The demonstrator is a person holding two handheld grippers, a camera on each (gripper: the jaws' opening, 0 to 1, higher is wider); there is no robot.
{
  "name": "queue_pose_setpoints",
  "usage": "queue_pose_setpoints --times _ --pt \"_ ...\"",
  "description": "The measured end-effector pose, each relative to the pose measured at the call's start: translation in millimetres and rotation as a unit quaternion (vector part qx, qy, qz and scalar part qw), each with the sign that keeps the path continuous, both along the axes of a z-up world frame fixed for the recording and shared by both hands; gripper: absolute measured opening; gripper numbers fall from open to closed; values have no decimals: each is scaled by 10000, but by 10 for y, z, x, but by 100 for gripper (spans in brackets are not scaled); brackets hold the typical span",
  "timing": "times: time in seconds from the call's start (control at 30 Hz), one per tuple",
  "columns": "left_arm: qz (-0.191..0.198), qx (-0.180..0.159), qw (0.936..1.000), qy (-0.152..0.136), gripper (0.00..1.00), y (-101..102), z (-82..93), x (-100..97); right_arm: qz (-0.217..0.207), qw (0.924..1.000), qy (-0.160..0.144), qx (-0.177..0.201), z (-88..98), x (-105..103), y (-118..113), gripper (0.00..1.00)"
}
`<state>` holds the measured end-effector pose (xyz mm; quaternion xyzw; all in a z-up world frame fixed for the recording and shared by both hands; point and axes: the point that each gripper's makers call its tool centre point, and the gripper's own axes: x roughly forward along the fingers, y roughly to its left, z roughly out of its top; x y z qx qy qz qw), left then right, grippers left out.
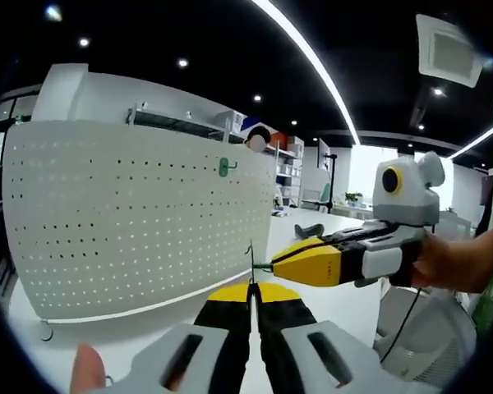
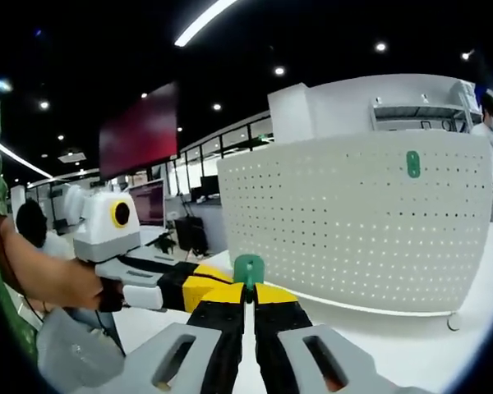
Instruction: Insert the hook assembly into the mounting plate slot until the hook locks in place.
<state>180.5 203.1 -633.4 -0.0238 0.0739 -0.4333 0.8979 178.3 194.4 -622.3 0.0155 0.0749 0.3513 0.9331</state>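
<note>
Left gripper view first: the white pegboard mounting plate stands upright across the far side of the tabletop, and one green hook already sits in its upper holes. My left hand-held gripper is clenched, jaws pressed together on a thin wire stem of the hook assembly, I judge. The right hand-held gripper reaches in from the right and meets that same wire at its tip; whether it is pinching I cannot tell here.

Right gripper view: my right hand-held gripper looks clamped on the piece, with a green cap poking up just past the jaws, and the left hand-held gripper comes in beside it. The plate sits well apart on the right, the mounted hook high up.

Risks, as I see them: two grips on one slim wire could bend or twist it, and a tilted approach may miss the slot. That green cap shows here; the wire stem shows in the left gripper view.
</note>
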Motion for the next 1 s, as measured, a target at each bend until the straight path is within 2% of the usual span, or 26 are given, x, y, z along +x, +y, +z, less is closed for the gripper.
queue_pose_setpoints --times 0.07,0.4,0.63,1.0 --pt "-53 71 9999 -92 2 -40 21 -34 -9 10000 -15 -10 6 6 -3 2" --pt "-99 95 9998 -148 2 -55 44 -50 -29 10000 -81 -11 38 -5 -20 1" --pt "-132 270 9990 -326 2 -53 55 -63 -36 9999 -94 28 48 -17 -15 1" --pt "-162 309 9986 -407 3 -69 74 -66 -77 9999 -85 76 56 -8 -38 1"
